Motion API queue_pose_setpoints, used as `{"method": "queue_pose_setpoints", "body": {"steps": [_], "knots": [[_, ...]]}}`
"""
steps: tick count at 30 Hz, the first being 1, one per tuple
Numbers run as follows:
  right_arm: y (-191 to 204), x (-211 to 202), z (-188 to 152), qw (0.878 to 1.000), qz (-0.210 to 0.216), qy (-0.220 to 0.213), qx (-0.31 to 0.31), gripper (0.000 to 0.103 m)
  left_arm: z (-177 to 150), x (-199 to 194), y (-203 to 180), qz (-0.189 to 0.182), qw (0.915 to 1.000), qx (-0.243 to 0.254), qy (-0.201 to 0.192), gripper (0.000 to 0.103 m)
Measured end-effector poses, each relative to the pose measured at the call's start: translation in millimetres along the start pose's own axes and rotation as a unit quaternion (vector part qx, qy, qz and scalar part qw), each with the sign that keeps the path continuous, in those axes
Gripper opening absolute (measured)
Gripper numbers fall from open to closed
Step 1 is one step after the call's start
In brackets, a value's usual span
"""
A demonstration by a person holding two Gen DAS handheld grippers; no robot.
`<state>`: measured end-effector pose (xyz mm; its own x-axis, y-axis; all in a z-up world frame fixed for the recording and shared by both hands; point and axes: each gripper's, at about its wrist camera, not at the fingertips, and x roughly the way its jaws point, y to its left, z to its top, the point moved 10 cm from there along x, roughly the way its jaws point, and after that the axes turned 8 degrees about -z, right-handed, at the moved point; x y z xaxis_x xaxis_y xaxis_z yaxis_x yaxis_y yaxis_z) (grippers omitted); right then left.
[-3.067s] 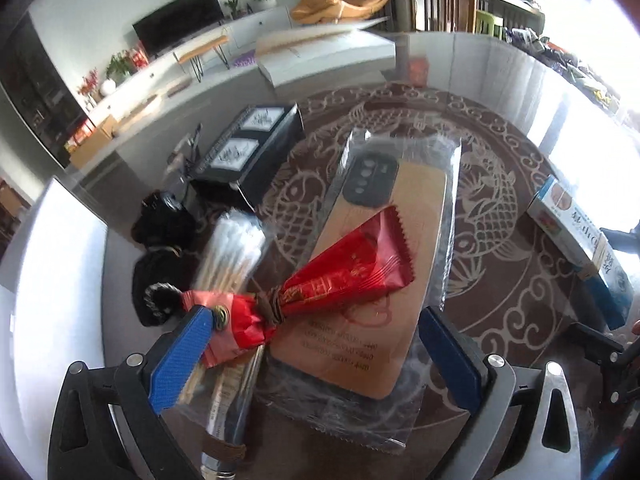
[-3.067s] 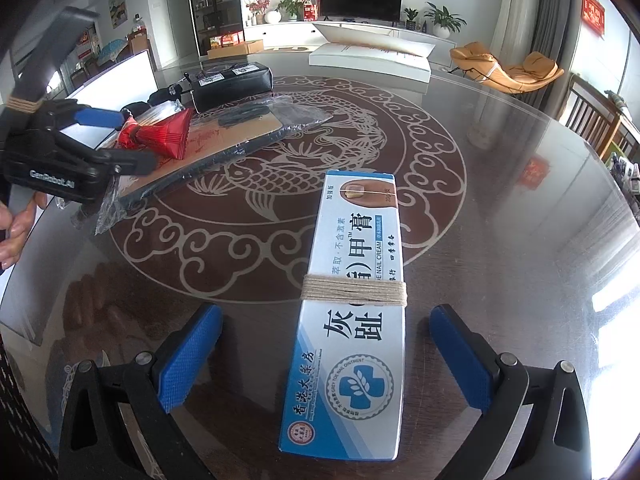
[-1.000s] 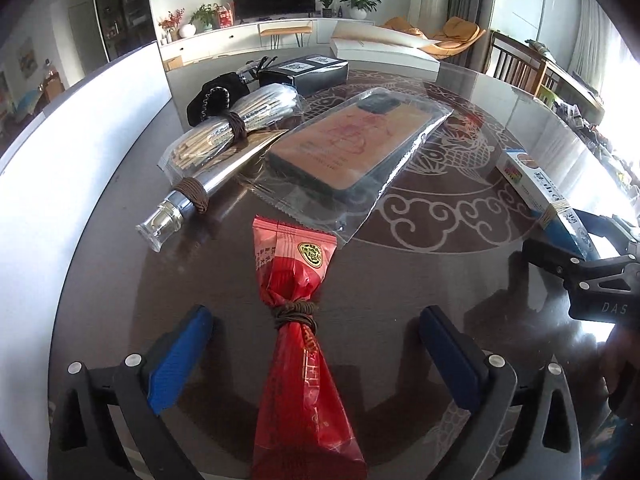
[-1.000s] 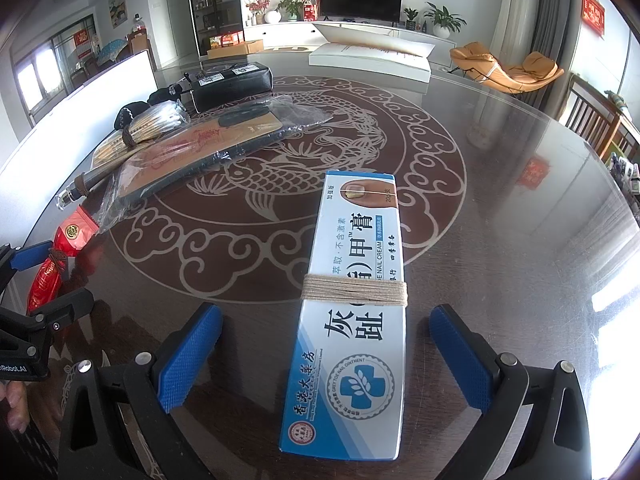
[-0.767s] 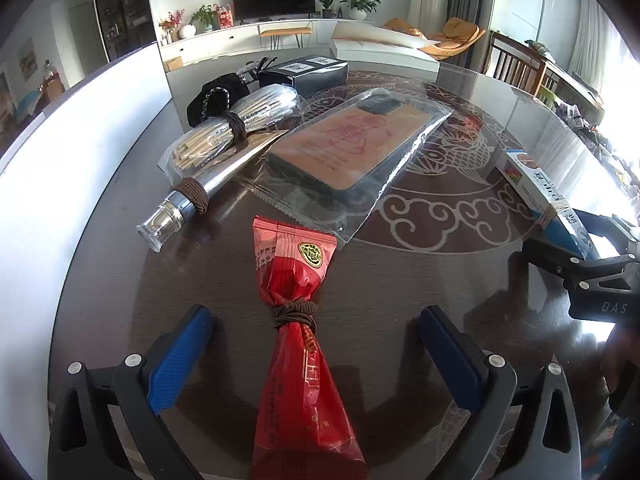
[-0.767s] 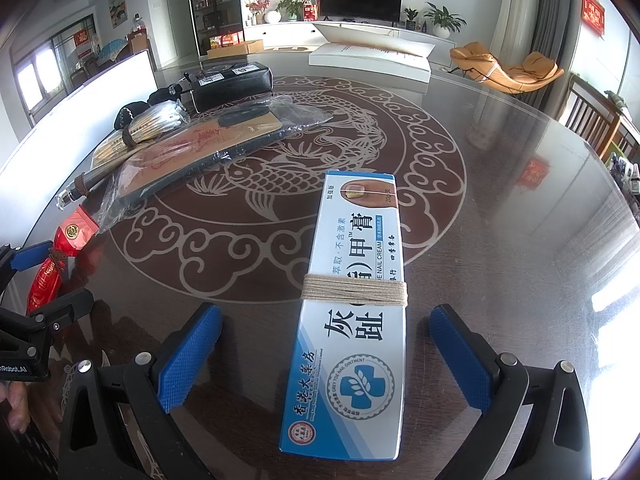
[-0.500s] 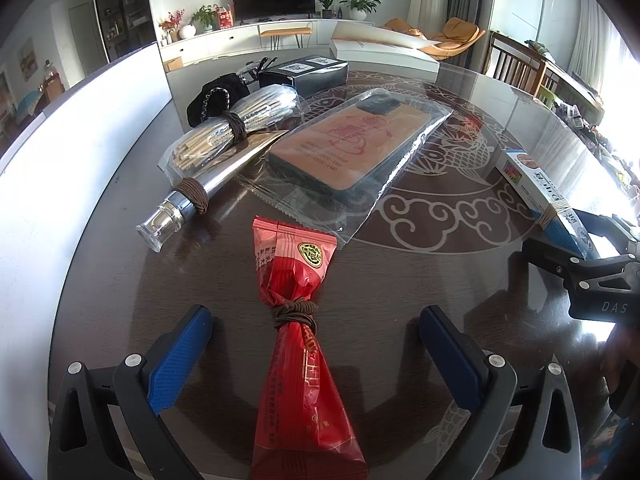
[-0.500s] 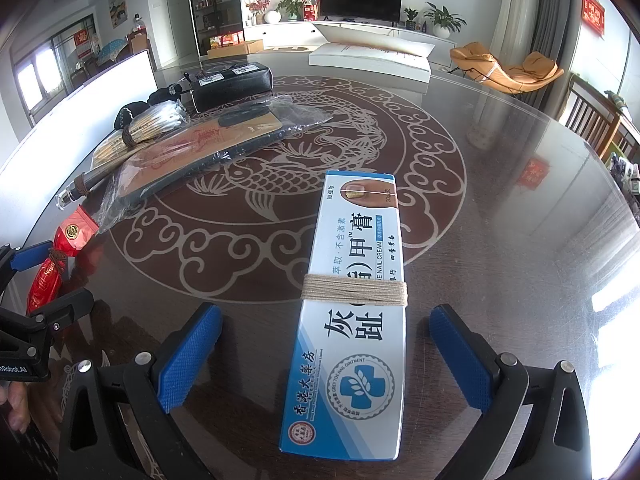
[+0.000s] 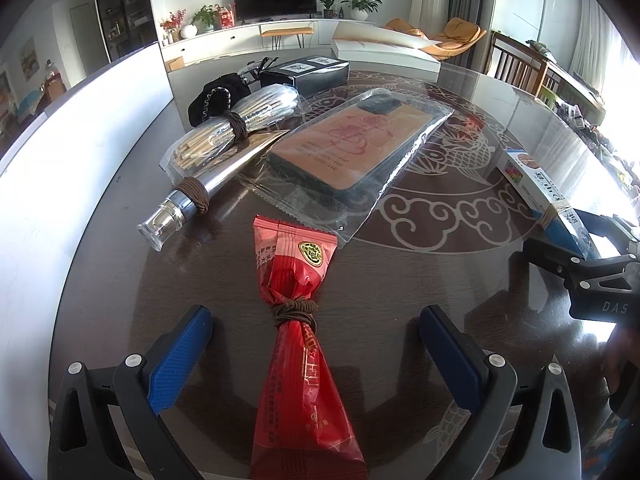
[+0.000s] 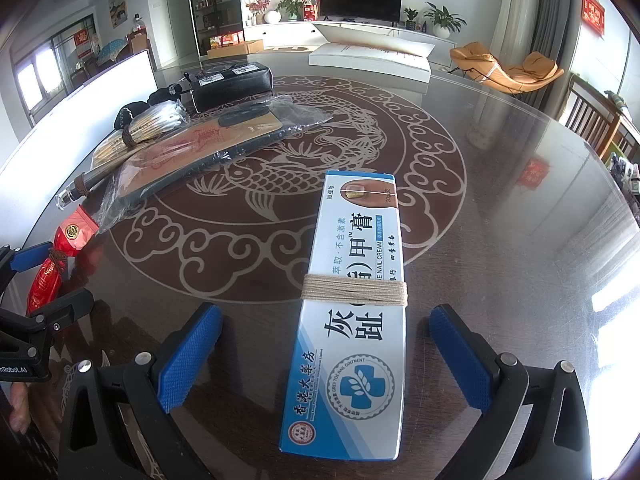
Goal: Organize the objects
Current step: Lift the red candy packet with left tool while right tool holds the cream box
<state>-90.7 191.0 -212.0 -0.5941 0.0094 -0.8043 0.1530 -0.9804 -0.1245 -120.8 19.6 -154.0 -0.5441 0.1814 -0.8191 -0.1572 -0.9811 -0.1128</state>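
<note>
Sorting stage: left gripper [image 9: 312, 354] open astride red packet [image 9: 298, 320], right gripper [image 10: 326, 354] open astride ointment box [image 10: 354, 280]; next, likely closing on each.

In the left wrist view, your left hand-held gripper [image 9: 314, 354] straddles the red foil packet tied with brown cord [image 9: 298, 320], bare dark glass bench [image 9: 420, 272] on both sides. Upper centre, the bagged phone case [image 9: 356, 148] and silver bottle [image 9: 192, 196] block forward travel. In the right wrist view, the blue-white ointment box [image 10: 354, 280] fills the gap centre-frame.
</note>
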Motion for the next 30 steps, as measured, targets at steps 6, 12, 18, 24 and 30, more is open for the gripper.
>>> {"method": "queue_pose_setpoints", "body": {"steps": [6,12,18,24,30], "knots": [[-0.1,0.0,0.0,1.000,0.000,0.000,0.000,0.103,0.1,0.4,-0.3,-0.002,1.0000,0.003,0.001,0.103],[-0.2,0.1,0.0,1.000,0.000,0.000,0.000,0.103,-0.1,0.7,-0.7,-0.003,1.0000,0.004,0.001,0.103],[-0.3,0.2,0.0,1.000,0.000,0.000,0.000,0.103,-0.1,0.6,-0.7,-0.003,1.0000,0.004,0.001,0.103],[-0.3,0.2,0.0,1.000,0.000,0.000,0.000,0.103,-0.2,0.8,-0.8,-0.004,1.0000,0.005,0.002,0.103],[-0.2,0.2,0.0,1.000,0.000,0.000,0.000,0.103,1.4,-1.1,-2.3,-0.007,0.9999,0.010,-0.001,0.085]]}}
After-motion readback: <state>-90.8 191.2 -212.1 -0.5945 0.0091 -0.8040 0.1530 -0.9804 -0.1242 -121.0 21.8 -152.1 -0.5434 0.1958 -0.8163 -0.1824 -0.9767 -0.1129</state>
